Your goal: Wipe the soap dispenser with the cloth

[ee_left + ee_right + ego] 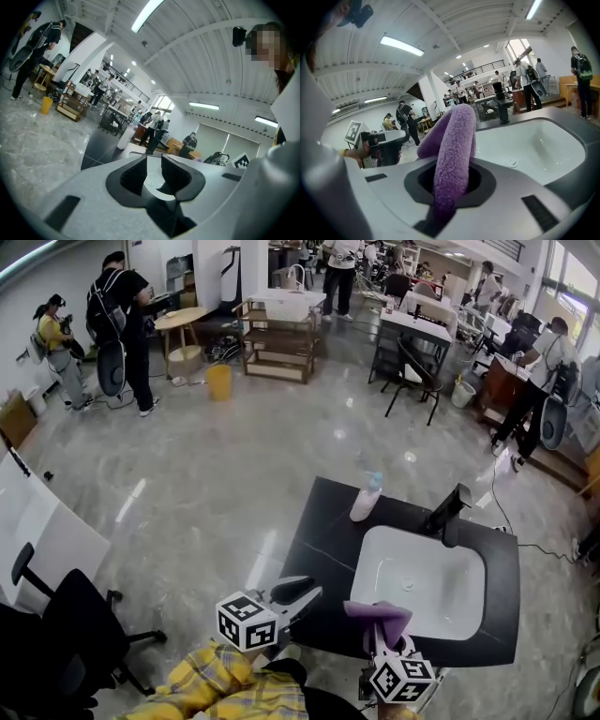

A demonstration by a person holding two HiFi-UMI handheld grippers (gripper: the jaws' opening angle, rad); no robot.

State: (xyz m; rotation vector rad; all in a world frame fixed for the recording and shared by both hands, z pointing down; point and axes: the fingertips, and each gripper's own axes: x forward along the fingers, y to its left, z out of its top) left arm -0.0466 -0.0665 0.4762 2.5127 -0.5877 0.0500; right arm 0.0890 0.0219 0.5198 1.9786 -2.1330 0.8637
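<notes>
1. My left gripper [153,164] has its jaws a narrow gap apart, with nothing between the pads; through the gap I see only the white basin beyond.
2. My right gripper [451,183] is clamped on the purple cloth [452,140]. The cloth rises out of the jaws as a thick fold and flops over towards the left gripper.
3. In the head view, both grippers sit at the near edge of the black counter [319,540], the left one over its near left corner and the right one at the near rim of the white sink [441,601].
4. The soap dispenser [366,496] stands upright on the counter at the far left corner of the sink, just beside the rim. It is a pale bottle with a bluish pump top.
5. The dispenser is well apart from both grippers, and the cloth is not touching it.
6. A black faucet [450,512] stands at the back of the sink, to the right of the dispenser.
7. Beyond the counter I see glossy grey floor [206,456], a yellow bucket [218,382] and several people standing at other benches.
</notes>
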